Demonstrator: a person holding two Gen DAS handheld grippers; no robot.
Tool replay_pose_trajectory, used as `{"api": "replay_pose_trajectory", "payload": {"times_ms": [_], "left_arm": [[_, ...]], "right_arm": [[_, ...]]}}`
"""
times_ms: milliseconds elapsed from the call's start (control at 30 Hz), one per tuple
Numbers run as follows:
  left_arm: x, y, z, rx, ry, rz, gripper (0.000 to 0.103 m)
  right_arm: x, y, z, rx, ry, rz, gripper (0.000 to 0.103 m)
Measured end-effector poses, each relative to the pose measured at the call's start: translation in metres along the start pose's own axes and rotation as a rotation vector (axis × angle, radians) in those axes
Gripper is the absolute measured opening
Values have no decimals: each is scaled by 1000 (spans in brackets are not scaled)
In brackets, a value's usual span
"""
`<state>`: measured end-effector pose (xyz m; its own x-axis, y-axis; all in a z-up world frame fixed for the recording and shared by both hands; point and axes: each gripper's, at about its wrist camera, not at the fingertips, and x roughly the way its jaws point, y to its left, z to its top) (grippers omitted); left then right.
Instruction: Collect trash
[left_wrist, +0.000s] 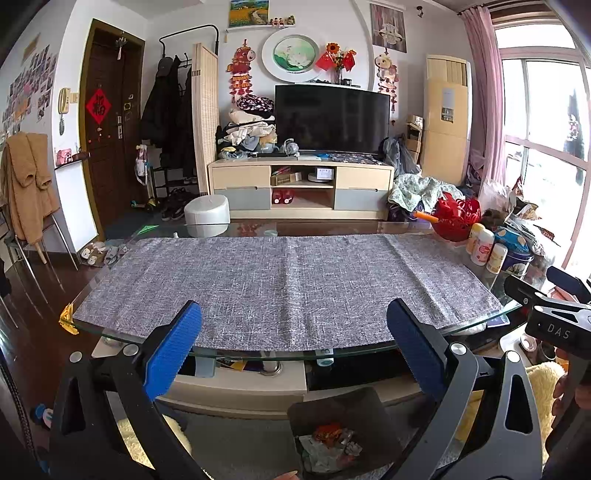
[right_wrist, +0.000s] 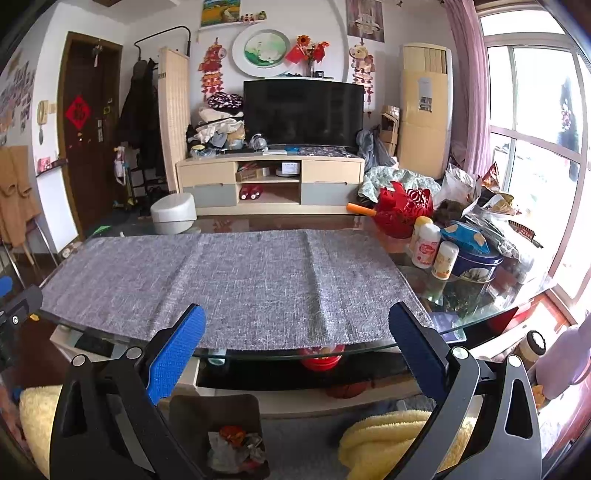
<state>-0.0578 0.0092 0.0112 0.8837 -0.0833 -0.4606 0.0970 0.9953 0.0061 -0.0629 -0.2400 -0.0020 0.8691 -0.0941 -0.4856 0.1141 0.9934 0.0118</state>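
Both the left gripper (left_wrist: 294, 325) and the right gripper (right_wrist: 297, 326) hang empty with jaws spread wide at the near edge of the glass table (left_wrist: 92, 291), whose grey cloth (left_wrist: 288, 284) lies bare, because the crumpled trash (left_wrist: 328, 448) already sits in the brown bin (left_wrist: 384, 428) on the floor below, seemingly finishing the job.

The left tool (left_wrist: 294, 325), blue pads spread and empty, hangs over a dark bin (left_wrist: 364, 410) of crumpled wrappers (left_wrist: 328, 445) beside the glass-topped bench (left_wrist: 110, 332).
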Motion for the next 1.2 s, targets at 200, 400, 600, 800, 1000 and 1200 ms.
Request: {"api": "replay_pose_trajectory", "payload": {"times_ms": [200, 400, 600, 800, 1000, 1200], "left_arm": [[0, -2, 2, -5, 4, -4, 95], [-1, -6, 4, -6, 1, -2, 95], [-1, -6, 4, -5, 1, -1, 95], [-1, -9, 4, -5, 4, 13, 95], [6, -6, 5, -22, 26, 51, 95], [7, -5, 3, -22, 23, 26, 95]], "right_arm": [[1, 1, -1, 0, 0, -2, 100], [0, 2, -2, 1, 2, -3, 100], [1, 2, -2, 4, 3, 2, 100], [2, 1, -1, 2, 5, -1, 100], [1, 4, -2, -5, 5, -15, 100], [3, 4, -2, 2, 19, -12, 100]]}}
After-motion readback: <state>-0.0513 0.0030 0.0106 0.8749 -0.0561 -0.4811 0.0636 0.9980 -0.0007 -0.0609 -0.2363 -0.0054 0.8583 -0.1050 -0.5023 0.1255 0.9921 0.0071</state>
